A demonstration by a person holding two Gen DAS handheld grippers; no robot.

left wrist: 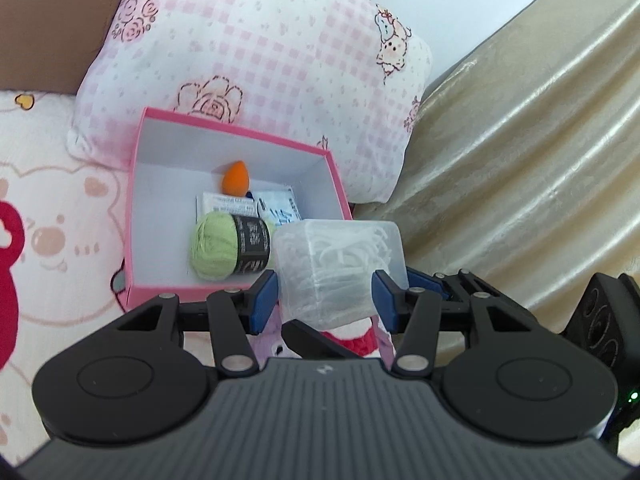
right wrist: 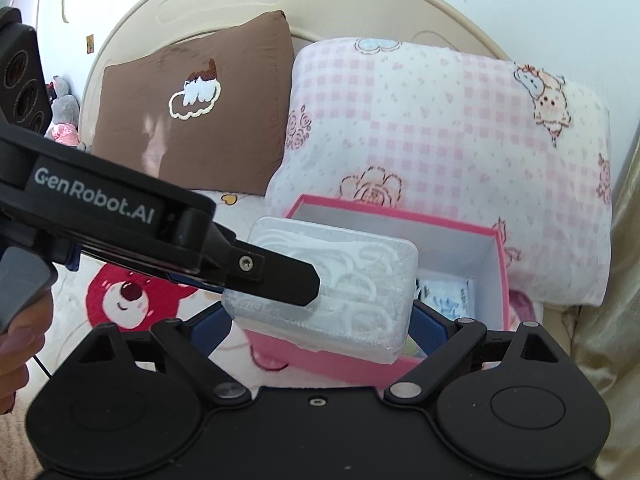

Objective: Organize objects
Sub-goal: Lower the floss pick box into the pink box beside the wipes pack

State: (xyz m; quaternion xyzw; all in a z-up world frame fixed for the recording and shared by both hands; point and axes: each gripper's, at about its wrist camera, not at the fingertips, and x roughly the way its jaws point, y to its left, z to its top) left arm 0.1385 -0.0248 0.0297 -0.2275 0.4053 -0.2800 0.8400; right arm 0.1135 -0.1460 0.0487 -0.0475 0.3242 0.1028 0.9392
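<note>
A clear plastic box of white floss picks (left wrist: 336, 264) hangs above the near right corner of an open pink box (left wrist: 236, 132). My left gripper (left wrist: 324, 296) is shut on it, blue pads pressed to its two sides. In the right wrist view my right gripper (right wrist: 316, 328) is shut on the same clear box (right wrist: 352, 280) across its length. A finger of the left gripper (right wrist: 280, 280) lies over the clear box's top. The pink box (right wrist: 400, 216) holds a green yarn ball (left wrist: 220, 248), an orange sponge (left wrist: 236, 178) and white packets (left wrist: 276, 204).
The pink box sits on a bedspread with bear prints (left wrist: 52, 240). A pink checked pillow (right wrist: 440, 132) and a brown pillow (right wrist: 200, 112) lean on the cream headboard (right wrist: 240, 4) behind it. Gold fabric (left wrist: 540, 160) hangs to the right. A hand (right wrist: 16, 344) holds the left gripper's handle.
</note>
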